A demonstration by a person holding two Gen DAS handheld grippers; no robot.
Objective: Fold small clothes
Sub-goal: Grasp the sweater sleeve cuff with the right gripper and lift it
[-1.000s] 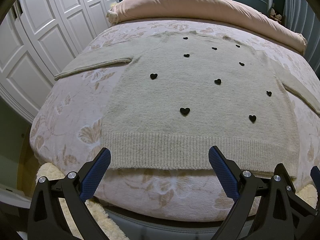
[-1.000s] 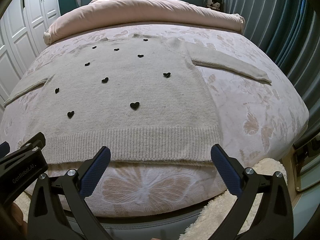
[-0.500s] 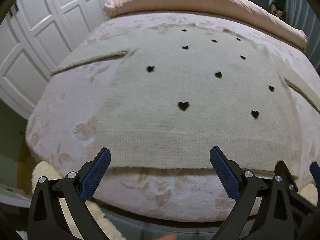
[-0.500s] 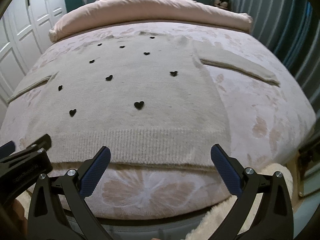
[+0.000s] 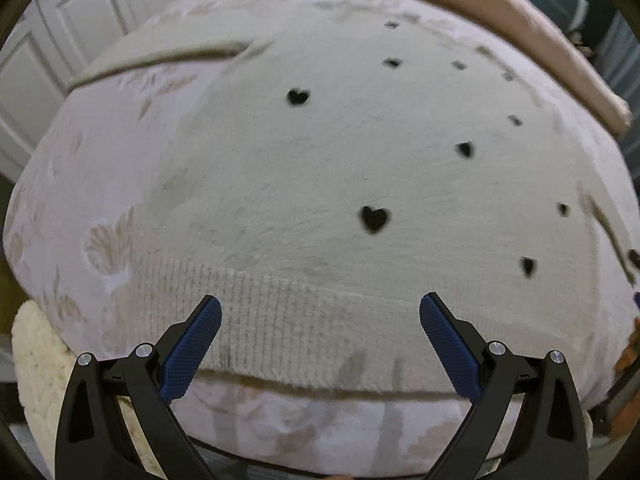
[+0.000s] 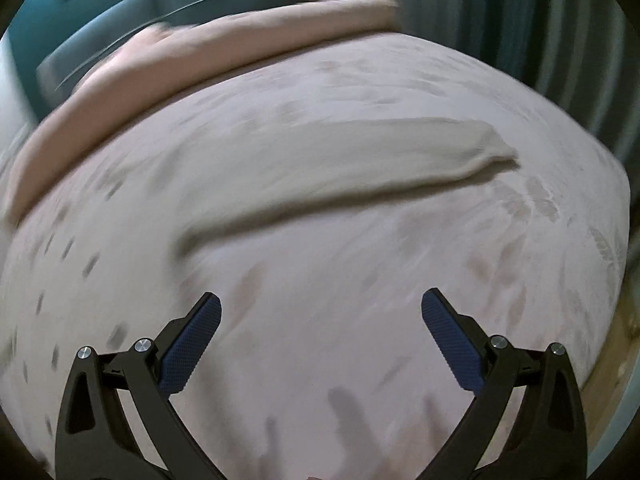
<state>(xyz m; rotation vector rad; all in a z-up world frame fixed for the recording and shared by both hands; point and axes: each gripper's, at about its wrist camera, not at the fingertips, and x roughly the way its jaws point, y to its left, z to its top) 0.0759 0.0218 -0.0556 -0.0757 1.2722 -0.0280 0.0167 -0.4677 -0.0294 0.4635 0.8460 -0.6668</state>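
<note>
A beige knit sweater (image 5: 340, 168) with small black hearts lies flat on the bed, ribbed hem toward me. My left gripper (image 5: 320, 316) hangs open over the hem, nothing between its blue pads. In the blurred right wrist view the sweater's right sleeve (image 6: 340, 168) stretches across the bedspread toward the right. My right gripper (image 6: 320, 312) stands open over bare bedspread, short of that sleeve. The left sleeve (image 5: 160, 60) reaches out to the upper left.
The floral pinkish bedspread (image 5: 80, 184) covers the bed, with a folded pink duvet (image 6: 208, 64) along the far side. White cupboard doors (image 5: 72, 20) stand at left, grey-blue curtains (image 6: 540, 24) at right. A fluffy cream rug (image 5: 36, 360) lies below the bed's near edge.
Both grippers moved forward over the bed. The right one swung to the right, from the sweater's hem to the area before the right sleeve. Both stayed open.
</note>
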